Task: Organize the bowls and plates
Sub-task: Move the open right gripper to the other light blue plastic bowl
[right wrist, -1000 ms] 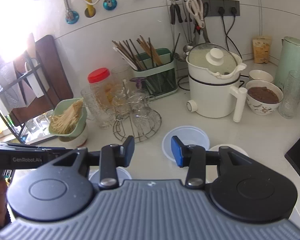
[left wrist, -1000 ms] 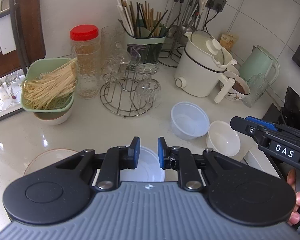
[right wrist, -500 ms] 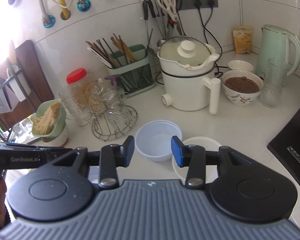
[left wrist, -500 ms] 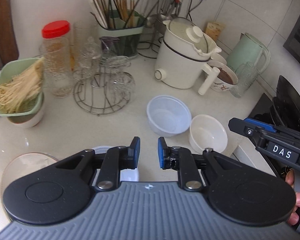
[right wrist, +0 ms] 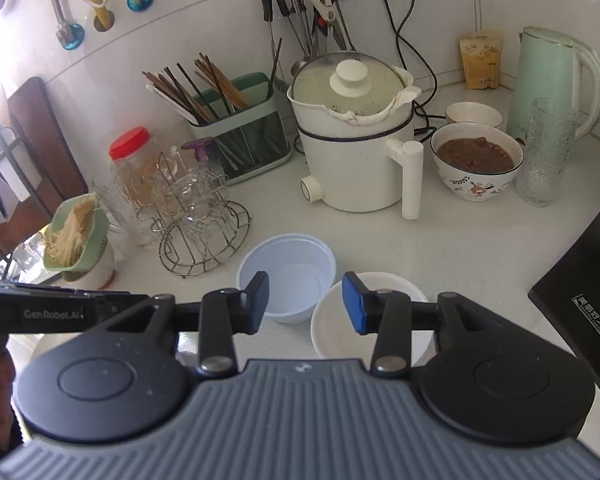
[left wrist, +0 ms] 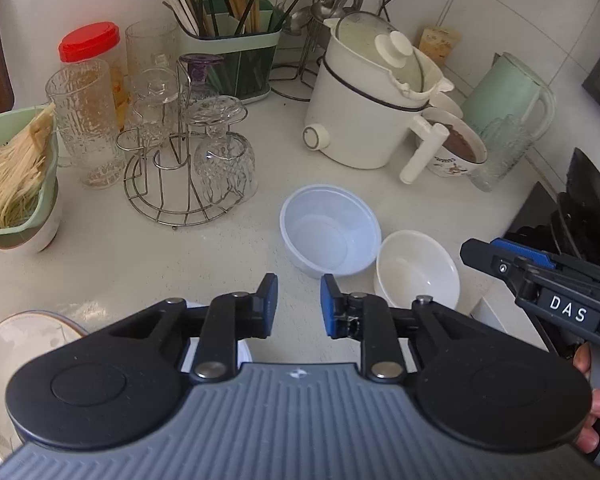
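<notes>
A translucent plastic bowl and a white ceramic bowl sit side by side on the white counter. A pale plate lies at the front left, with a small white bowl partly hidden behind my left gripper. My left gripper is open and empty, just short of the plastic bowl. My right gripper is open and empty, above the gap between the two bowls; it also shows in the left wrist view.
A wire glass rack, tall glasses, a red-lidded jar, a green colander of noodles, a chopstick holder, a white electric pot, a bowl of brown food, a green kettle and a black stove at right.
Both grippers have moved forward and to the right toward the two bowls, which now look larger and nearer. Both stay open and empty.
</notes>
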{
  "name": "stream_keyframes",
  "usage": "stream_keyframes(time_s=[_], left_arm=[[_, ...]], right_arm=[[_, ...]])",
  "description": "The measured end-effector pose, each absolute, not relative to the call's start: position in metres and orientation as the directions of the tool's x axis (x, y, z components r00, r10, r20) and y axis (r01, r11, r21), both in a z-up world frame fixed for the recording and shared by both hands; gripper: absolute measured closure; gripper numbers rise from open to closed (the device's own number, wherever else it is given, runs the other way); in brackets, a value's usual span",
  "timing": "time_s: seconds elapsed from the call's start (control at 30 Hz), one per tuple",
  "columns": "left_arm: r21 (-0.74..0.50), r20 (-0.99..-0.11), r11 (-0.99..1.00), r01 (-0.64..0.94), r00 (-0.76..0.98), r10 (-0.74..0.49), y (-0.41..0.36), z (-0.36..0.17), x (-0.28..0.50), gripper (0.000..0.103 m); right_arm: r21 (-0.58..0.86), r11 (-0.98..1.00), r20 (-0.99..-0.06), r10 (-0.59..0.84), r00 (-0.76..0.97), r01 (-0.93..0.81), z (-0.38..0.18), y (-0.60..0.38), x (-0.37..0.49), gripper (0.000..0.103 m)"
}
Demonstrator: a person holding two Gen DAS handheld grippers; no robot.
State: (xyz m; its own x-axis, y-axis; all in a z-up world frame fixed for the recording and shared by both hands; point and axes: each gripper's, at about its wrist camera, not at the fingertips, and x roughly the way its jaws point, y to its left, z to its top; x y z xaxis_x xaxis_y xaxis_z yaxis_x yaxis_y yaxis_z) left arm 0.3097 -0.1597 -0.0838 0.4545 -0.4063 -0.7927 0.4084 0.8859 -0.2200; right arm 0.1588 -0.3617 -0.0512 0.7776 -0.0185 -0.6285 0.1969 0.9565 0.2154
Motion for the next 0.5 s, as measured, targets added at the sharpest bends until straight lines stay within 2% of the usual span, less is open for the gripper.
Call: stream_keyframes(time_s=[0.13,0.2,0.27,0.37,0.5], left_arm=[[-0.219,-0.805,0.893,0.393,0.445,-0.393,-0.165,-0.09,0.324,0.074],[-0.217,-0.813,0.897,0.384,0.437,-0.384,-0.167,-0.093,0.332,0.071],[-0.218,-0.819,0.899,0.379,0.43,-0.38,-0.169,-0.096,0.341,0.063],[-0.23,-0.838,0.893,0.388,0.388,-0.384,-0.174,-0.104,0.357,0.057],[-0.241,-0.857,0.895,0.374,0.351,-0.378,-0.176,-0.116,0.376,0.055]], right_arm=[[0.224,0.957,-0.639,-0.001,0.77,0.187,-0.056,-0.368,0.171,0.06],[0.23,0.956,-0.64,0.006,0.769,0.184,-0.059,-0.371,0.177,0.06],[0.239,0.953,-0.65,0.014,0.76,0.187,-0.063,-0.375,0.184,0.06],[0.246,0.951,-0.662,0.026,0.749,0.185,-0.067,-0.379,0.194,0.06],[0.245,0.951,-0.676,0.029,0.736,0.188,-0.074,-0.388,0.212,0.06]])
